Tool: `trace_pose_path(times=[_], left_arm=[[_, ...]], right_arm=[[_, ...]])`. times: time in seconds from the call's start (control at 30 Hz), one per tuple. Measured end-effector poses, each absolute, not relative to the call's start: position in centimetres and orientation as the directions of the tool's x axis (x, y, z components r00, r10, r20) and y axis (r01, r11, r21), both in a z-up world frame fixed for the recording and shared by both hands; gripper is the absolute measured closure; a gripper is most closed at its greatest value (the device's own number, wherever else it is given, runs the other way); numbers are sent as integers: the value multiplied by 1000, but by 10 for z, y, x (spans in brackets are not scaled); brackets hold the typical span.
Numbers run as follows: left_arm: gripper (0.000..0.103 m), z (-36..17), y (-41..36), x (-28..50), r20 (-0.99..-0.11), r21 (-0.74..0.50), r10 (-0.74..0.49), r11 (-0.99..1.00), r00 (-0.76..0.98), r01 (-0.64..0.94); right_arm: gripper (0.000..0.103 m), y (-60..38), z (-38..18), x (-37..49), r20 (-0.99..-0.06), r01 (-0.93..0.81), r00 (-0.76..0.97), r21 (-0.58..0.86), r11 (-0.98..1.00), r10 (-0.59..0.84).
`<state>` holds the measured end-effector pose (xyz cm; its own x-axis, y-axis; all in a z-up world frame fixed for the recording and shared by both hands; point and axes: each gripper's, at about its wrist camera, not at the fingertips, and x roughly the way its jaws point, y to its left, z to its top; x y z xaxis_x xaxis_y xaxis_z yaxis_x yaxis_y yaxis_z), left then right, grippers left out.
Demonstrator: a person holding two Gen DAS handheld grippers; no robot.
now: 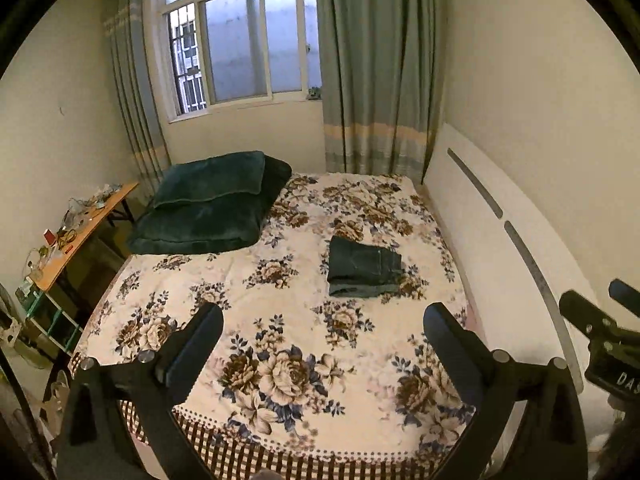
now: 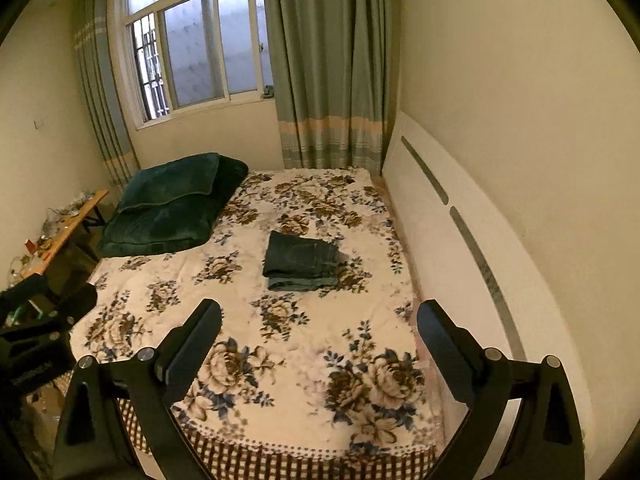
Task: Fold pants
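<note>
1. The pants (image 1: 363,267) lie folded into a compact dark green bundle on the floral bedspread (image 1: 280,360), right of the bed's middle and nearer the white headboard (image 1: 500,240) than the left edge.
2. The bundle's long axis runs roughly across the bed, from the left side toward the headboard. Its stacked folded edges face the cameras, and the thicker, rumpled end points toward the headboard.
3. The left gripper (image 1: 323,326) hangs above the near end of the bed with its fingers spread wide, nothing between them, well apart from the pants.
4. The right gripper (image 2: 319,322) is likewise spread wide and holds nothing, above the near part of the bedspread and clear of the bundle.
5. A dark green quilt (image 1: 212,204) sits folded at the far left corner, apart from the pants.
6. A wooden side table (image 1: 80,236) stands left of the bed.
</note>
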<state>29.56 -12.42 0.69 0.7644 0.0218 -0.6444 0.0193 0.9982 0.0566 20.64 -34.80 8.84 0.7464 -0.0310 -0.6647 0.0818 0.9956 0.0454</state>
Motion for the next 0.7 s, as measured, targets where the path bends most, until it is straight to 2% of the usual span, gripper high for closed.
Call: trace_pose_path(times=[0.7], left_arm=[[0,12,-110,316,-659,68,50,998,751,-7]], right_arm=[[3,-327,97,256,-679,50,734,31,998,-16]])
